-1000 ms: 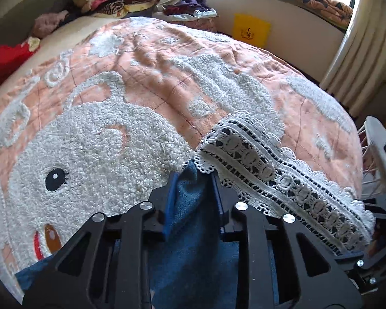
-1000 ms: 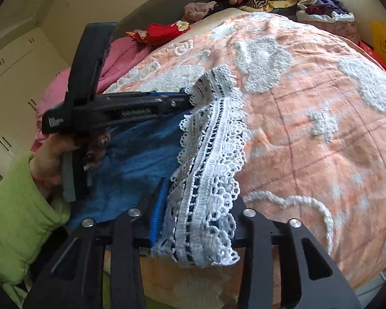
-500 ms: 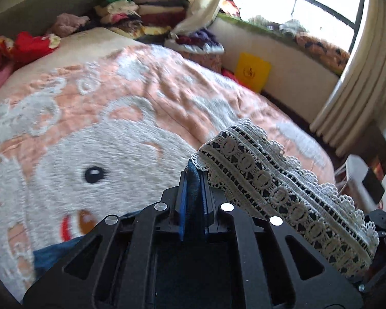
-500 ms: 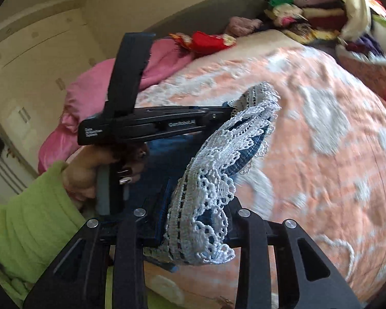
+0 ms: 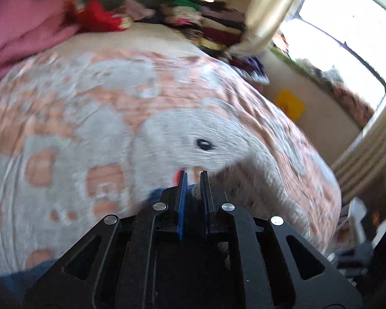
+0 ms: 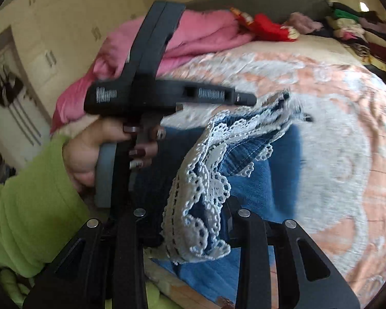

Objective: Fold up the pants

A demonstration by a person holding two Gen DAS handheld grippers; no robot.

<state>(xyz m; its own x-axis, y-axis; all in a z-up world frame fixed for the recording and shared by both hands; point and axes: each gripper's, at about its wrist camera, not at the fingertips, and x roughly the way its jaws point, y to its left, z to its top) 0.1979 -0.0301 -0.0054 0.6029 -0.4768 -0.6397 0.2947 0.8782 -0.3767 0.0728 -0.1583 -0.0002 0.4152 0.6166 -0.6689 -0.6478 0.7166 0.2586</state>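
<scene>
The pants (image 6: 260, 177), blue denim with a white lace hem (image 6: 205, 180), were lifted at one end over the bed (image 6: 347, 134), the rest of the denim lying on the blanket below. The right gripper (image 6: 193, 221) was clamped on a bunched wad of lace and denim, its jaws held partly apart by the thick cloth. The left gripper (image 5: 194, 180) had its jaws drawn nearly together; its own view showed a narrow slit between the pads with no cloth clearly in it. From the right wrist view its tip sat at the far corner of the lace hem, so it may have pinched a thin edge there, but blur made that uncertain. A hand (image 6: 90, 152) in a green sleeve held it.

As a judgement, the fold was in its early part: the hem end was raised and being carried across, and no finished crease showed. Left to do: lay the hem onto the waist end, smooth it, and fold again.
</scene>
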